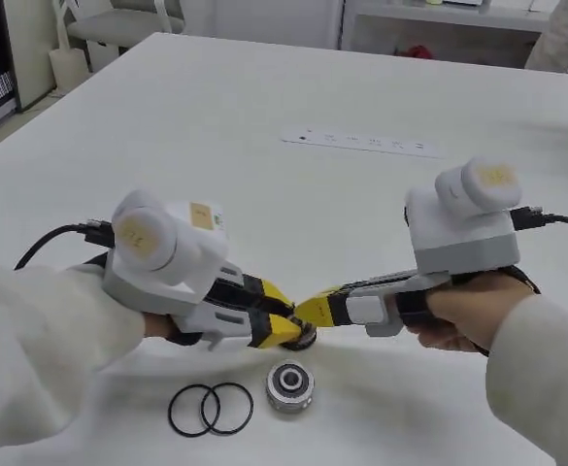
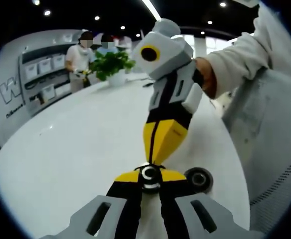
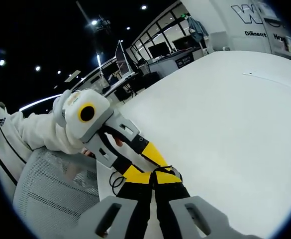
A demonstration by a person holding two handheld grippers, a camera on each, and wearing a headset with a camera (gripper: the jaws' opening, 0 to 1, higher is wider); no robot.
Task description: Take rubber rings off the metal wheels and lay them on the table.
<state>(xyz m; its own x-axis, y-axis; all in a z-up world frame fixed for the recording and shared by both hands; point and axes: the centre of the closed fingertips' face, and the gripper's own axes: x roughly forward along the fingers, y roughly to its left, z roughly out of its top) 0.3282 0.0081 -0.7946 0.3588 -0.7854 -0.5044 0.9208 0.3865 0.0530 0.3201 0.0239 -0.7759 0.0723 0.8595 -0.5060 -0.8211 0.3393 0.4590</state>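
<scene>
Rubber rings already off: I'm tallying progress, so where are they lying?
Head view: two rubber rings lie overlapping on the table, just left of a loose metal wheel, below the left gripper.

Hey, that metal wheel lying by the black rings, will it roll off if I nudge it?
Probably not: the wheel lies flat on the table, so a nudge should slide it, not roll it. It looks like solid metal, so likely heavy for its size. Tipped on edge, it could roll.
</scene>
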